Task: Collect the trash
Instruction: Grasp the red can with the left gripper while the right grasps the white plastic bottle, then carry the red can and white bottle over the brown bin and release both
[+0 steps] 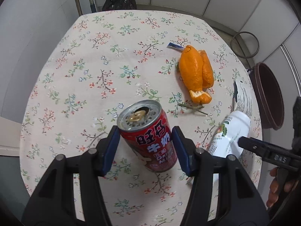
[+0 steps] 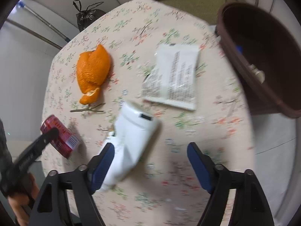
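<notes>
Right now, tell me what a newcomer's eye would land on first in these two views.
First the bright orange peel lying mid-table on the floral tablecloth, with a twig just in front of it. Next the red can, upright and opened, standing between the left gripper's open blue pads. Then the white bottle lying on its side against one pad of the open right gripper, with the brown bin at the table's right edge.

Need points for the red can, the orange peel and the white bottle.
red can (image 1: 150, 139), left wrist view, on the printed side wall.
orange peel (image 1: 193, 69), left wrist view, on the outer skin of the big piece.
white bottle (image 2: 137, 128), right wrist view, on the wide white body.
</notes>
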Demonstrator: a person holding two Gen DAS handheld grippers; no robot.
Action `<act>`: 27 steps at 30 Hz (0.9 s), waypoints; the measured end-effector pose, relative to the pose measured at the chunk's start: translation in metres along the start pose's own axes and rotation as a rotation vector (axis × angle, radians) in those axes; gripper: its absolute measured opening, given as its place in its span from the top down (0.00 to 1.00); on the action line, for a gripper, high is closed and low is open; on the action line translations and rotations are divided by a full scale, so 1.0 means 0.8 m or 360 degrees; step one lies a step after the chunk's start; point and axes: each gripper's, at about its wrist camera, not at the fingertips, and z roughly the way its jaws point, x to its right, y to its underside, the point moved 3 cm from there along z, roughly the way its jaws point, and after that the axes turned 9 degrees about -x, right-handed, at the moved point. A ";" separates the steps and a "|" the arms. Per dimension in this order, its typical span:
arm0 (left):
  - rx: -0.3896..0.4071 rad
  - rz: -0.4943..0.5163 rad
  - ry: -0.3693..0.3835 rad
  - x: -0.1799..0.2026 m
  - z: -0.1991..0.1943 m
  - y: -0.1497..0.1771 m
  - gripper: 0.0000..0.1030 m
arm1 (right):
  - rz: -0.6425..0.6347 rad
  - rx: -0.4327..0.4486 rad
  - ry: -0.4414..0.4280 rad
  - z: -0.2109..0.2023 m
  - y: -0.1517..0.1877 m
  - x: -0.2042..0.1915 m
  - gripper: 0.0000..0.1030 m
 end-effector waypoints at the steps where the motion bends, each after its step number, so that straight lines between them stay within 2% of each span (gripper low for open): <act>1: 0.0009 0.0007 0.0000 -0.002 -0.004 0.002 0.44 | -0.0004 -0.0009 -0.0010 0.005 0.000 -0.004 0.36; 3: 0.0029 0.0022 -0.0006 -0.005 -0.011 0.005 0.44 | -0.0021 -0.0026 -0.0018 0.018 0.000 -0.015 0.49; 8: 0.0077 0.0052 -0.0022 -0.009 -0.023 0.012 0.44 | 0.0011 -0.0003 -0.0095 0.036 -0.002 -0.029 0.63; 13: 0.0127 0.0071 -0.0010 -0.014 -0.037 0.022 0.44 | 0.0056 0.0003 -0.0344 0.041 -0.006 -0.034 0.87; 19: 0.0217 0.0084 -0.0015 -0.011 -0.060 0.028 0.44 | -0.0039 0.0068 -0.0298 0.022 -0.001 -0.051 0.89; 27: 0.0416 0.0164 -0.0009 0.006 -0.109 0.038 0.44 | -0.0166 0.0296 -0.0293 -0.059 0.017 -0.047 0.90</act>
